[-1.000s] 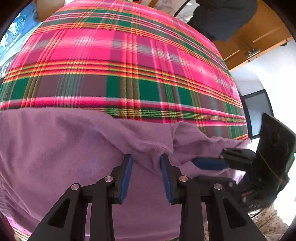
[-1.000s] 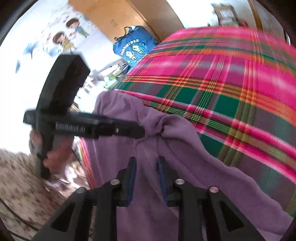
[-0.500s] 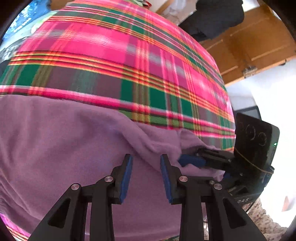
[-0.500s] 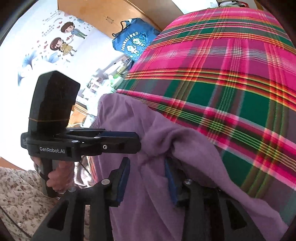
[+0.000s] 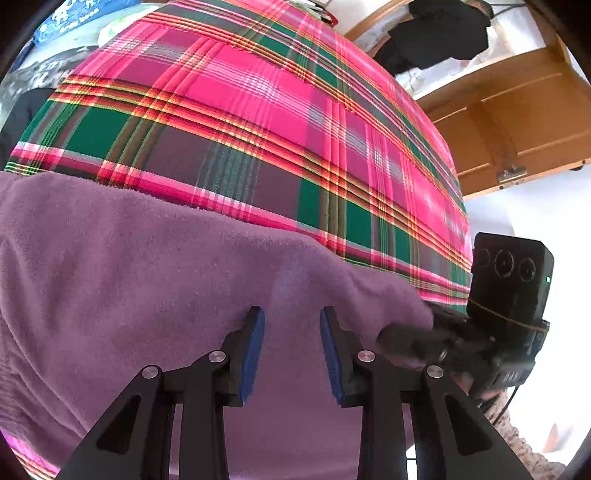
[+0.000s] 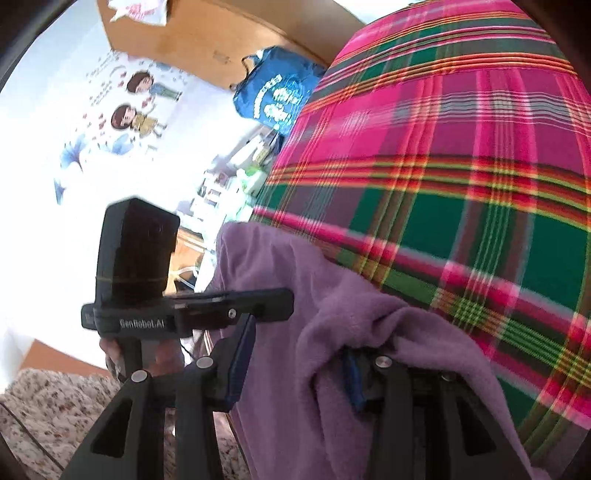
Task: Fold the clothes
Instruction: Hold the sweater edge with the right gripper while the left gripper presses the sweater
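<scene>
A purple fleece garment (image 5: pixel 147 277) lies across the near edge of a pink and green plaid cloth (image 5: pixel 258 110). My left gripper (image 5: pixel 291 314) is open, low over the garment, its blue pads apart with fleece showing in the gap. My right gripper (image 6: pixel 295 339) is also open, and a fold of the garment (image 6: pixel 332 314) sits between its jaws and drapes over the right finger. In the left wrist view the right gripper (image 5: pixel 439 332) pokes in under the garment's right edge, its tips hidden. The left gripper (image 6: pixel 288 304) crosses the right wrist view side-on.
The plaid cloth (image 6: pixel 461 147) stretches far ahead. A blue bag (image 6: pixel 277 92) hangs at its far left corner. Wooden cabinets (image 5: pixel 517 122) and a dark hanging garment (image 5: pixel 443 33) stand beyond the right side. A hand (image 6: pixel 110 350) and floral sleeve (image 6: pixel 48 406) hold the left gripper.
My right gripper has opened wider and pushed further under the fleece, which now drapes over its right finger. The garment's edge has smoothed out. The left gripper's jaw gap is unchanged.
</scene>
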A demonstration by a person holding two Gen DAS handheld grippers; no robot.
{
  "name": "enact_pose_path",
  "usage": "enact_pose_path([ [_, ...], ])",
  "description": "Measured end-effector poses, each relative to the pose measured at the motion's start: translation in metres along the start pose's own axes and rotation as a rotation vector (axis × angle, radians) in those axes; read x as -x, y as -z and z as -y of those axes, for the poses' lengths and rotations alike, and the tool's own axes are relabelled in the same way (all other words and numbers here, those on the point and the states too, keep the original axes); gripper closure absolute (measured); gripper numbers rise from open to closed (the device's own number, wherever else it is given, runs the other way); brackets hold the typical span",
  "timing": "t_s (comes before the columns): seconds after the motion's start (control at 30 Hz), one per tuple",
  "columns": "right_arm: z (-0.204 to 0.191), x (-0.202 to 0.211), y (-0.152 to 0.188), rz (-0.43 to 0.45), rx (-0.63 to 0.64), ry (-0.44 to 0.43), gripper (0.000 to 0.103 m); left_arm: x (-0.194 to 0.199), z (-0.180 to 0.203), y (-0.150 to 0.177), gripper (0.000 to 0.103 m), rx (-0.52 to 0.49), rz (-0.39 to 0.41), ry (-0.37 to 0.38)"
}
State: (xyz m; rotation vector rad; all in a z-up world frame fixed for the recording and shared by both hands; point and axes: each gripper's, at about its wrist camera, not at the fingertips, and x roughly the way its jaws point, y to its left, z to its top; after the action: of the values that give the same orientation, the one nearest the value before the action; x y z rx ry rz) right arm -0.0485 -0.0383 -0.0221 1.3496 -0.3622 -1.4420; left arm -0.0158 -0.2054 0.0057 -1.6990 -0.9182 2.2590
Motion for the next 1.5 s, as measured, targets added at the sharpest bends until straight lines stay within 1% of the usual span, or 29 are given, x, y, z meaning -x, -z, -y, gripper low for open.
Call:
enact_pose_path([
  [0.13,0.009,0.015,-0.007,0.086,-0.052,-0.048,0.058,0.002,-0.001,-0.001,0.071,-0.006,-0.003,0.004],
  [0.23,0.016,0.021,-0.013,0.118,-0.088,-0.081,0.059,0.003,-0.001,-0.001,0.071,-0.008,-0.006,0.007],
  [0.33,0.02,0.022,-0.017,0.119,-0.115,-0.11,0.058,0.002,-0.003,-0.002,0.071,-0.005,-0.007,0.012],
  [0.43,0.021,0.021,-0.026,0.106,-0.118,-0.105,0.059,0.002,-0.005,-0.003,0.071,-0.004,-0.008,0.016],
  [0.57,0.032,0.019,-0.031,0.085,-0.182,-0.133,0.059,-0.002,-0.004,-0.003,0.071,0.001,-0.006,0.024],
  [0.7,0.041,0.02,-0.032,0.093,-0.228,-0.145,0.06,-0.002,-0.005,-0.003,0.071,0.002,-0.007,0.027],
  [0.73,0.043,0.019,-0.032,0.095,-0.236,-0.134,0.06,-0.001,-0.005,-0.003,0.071,0.001,-0.007,0.027],
  [0.83,0.047,0.02,-0.031,0.1,-0.243,-0.077,0.061,0.0,-0.005,-0.003,0.071,0.001,-0.006,0.023],
  [0.93,0.045,0.026,-0.032,0.104,-0.211,-0.009,0.061,-0.001,-0.002,-0.002,0.071,-0.002,0.0,0.012],
  [1.07,0.029,0.042,-0.033,0.152,-0.112,0.154,0.061,-0.001,0.006,-0.001,0.071,-0.022,0.029,-0.013],
  [1.1,0.025,0.046,-0.032,0.165,-0.088,0.185,0.061,-0.001,0.009,-0.001,0.071,-0.031,0.035,-0.014],
  [1.2,0.01,0.061,-0.02,0.18,0.017,0.322,0.061,-0.006,0.02,-0.002,0.071,-0.06,0.027,-0.001],
  [1.27,0.001,0.065,-0.008,0.159,0.083,0.392,0.061,-0.01,0.028,-0.003,0.071,-0.079,0.022,0.008],
  [1.37,-0.009,0.066,0.01,0.129,0.174,0.433,0.061,-0.016,0.039,-0.004,0.071,-0.108,0.014,0.02],
  [1.5,-0.015,0.059,0.021,0.087,0.264,0.496,0.063,-0.027,0.052,-0.006,0.071,-0.14,-0.007,0.021],
])
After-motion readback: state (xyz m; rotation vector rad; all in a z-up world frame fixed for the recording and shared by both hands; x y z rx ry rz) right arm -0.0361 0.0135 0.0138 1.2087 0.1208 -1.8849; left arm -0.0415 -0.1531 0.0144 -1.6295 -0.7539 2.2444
